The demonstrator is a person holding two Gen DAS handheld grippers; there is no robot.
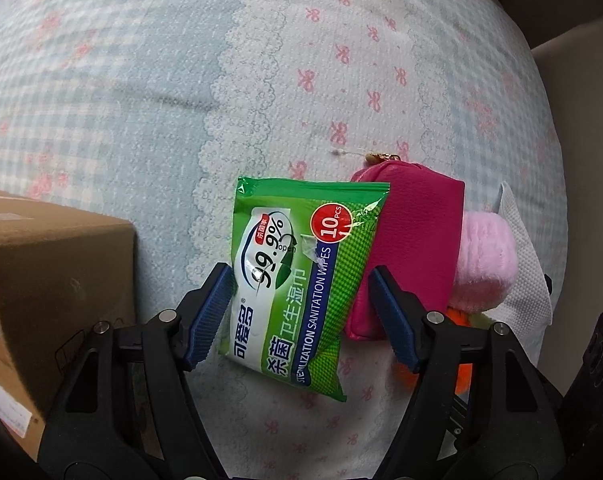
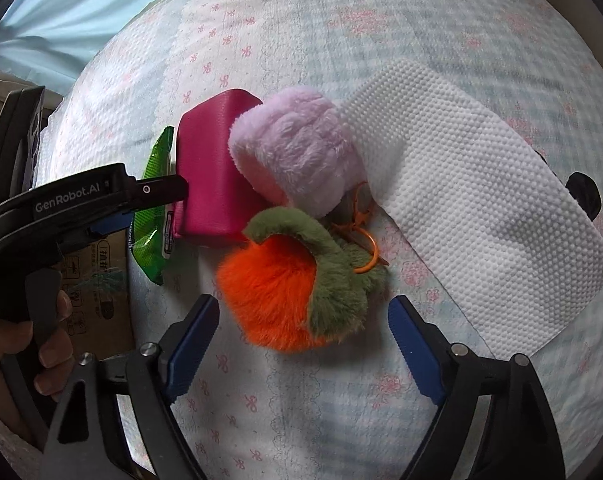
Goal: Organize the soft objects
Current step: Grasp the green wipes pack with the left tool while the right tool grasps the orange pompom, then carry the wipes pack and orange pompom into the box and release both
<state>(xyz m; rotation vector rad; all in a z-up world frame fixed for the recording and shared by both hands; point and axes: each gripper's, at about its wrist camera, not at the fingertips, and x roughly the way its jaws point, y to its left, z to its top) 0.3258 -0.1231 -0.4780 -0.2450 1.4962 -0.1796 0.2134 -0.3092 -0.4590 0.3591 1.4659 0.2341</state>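
A green pack of wet wipes [image 1: 297, 276] lies on the bedspread, overlapping a magenta pouch [image 1: 413, 248]. My left gripper [image 1: 301, 304] is open with its blue pads on either side of the pack, not clamping it. A pink plush piece [image 1: 485, 256] sits right of the pouch. In the right wrist view the pouch [image 2: 209, 168], pink plush [image 2: 297, 148], an orange-and-green plush keychain [image 2: 293, 292] and a white paper towel [image 2: 473, 208] lie together. My right gripper [image 2: 305, 340] is open just before the orange plush. The left gripper [image 2: 113, 204] shows at left over the wipes [image 2: 153, 240].
A brown cardboard box [image 1: 49, 280] stands at the left, also in the right wrist view [image 2: 97, 292]. The bedspread [image 1: 301, 80] is light blue and white with pink bows. A black object [image 2: 585, 192] peeks out beyond the paper towel.
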